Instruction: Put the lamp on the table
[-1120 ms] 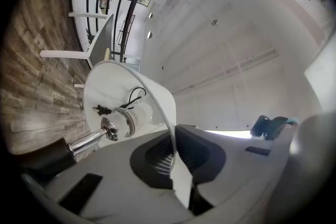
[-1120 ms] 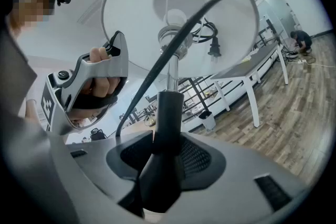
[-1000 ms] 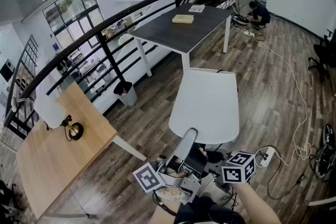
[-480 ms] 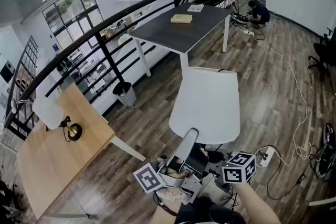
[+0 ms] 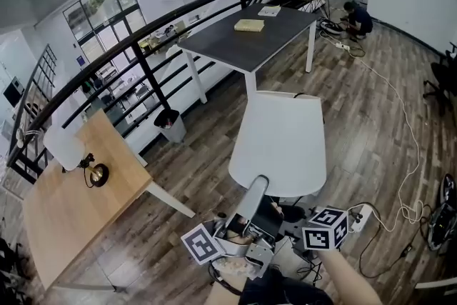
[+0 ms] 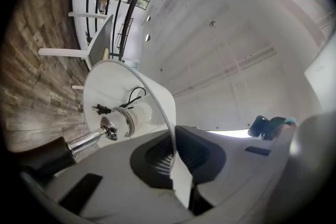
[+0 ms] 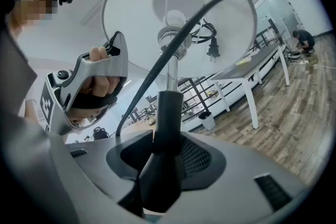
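**Head view.** The lamp (image 5: 280,143) is being held over the plank floor (image 5: 364,118), its wide white shade facing the camera. The left gripper (image 5: 246,207) is reaching up to the shade's near rim, and the right gripper (image 5: 293,221) is sitting just beside it. The light wooden table (image 5: 64,225) is standing well apart at the left, carrying a small table lamp (image 5: 68,150). A dark table (image 5: 243,46) is standing farther off.

**Left gripper view.** The jaws are pinching together on the thin white rim of the shade. Inside the shade, a chrome stem (image 6: 86,140) and a loose plug (image 6: 102,109) are showing.

**Right gripper view.** The jaws are clamping the lamp's black pole (image 7: 167,113), pads pressing on both sides. A hand (image 7: 97,68) is gripping the left gripper's handle at the left.
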A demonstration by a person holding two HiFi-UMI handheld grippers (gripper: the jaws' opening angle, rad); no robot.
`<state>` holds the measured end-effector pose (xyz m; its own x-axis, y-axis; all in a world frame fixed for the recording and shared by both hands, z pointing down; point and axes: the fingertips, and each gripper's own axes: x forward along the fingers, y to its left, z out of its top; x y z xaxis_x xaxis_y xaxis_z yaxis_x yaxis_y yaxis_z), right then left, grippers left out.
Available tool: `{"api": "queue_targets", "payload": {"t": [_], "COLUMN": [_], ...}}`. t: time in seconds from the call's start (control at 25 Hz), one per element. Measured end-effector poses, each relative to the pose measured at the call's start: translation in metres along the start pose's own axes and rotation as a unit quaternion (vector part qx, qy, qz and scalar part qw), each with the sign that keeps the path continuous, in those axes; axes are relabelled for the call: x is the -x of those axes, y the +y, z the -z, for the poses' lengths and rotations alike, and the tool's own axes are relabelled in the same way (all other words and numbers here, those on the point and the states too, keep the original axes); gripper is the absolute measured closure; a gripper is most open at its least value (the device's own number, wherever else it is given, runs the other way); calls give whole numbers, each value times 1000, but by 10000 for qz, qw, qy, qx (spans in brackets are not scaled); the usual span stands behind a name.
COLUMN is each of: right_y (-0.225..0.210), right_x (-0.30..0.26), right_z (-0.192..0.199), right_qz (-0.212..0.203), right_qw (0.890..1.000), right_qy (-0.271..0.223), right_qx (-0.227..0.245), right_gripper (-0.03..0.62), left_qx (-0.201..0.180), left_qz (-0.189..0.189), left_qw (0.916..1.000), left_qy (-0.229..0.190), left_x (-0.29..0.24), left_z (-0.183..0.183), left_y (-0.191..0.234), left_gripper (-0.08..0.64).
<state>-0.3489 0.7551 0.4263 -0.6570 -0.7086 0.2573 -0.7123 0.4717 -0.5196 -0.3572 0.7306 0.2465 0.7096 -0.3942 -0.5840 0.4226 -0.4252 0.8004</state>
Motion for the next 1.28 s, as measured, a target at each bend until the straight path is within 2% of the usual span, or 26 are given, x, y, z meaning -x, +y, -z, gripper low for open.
{"api": "queue_targets", "payload": {"t": [0.28,0.64,1.28], "right_y": [-14,-56,-151], "right_x": [-2,-21,-96], "right_z": [-3,-26,-119], "right_qz": [-20,96,342], "right_qw": [10000,9999,9991], "right_qy": [-34,-34,-177], "right_qx": [-72,-124,-174], "right_gripper": [414,414,414], "left_qx": [-15,93,275], "left_qz": [-75,-90,-28], "left_qw": [10000,9999,9992], "left_qy": [-32,57,280], "left_x": [-8,-40,-132], "left_z": [-2,-26,-121], "left_y": [13,49,124], "left_gripper": [541,541,541]}}
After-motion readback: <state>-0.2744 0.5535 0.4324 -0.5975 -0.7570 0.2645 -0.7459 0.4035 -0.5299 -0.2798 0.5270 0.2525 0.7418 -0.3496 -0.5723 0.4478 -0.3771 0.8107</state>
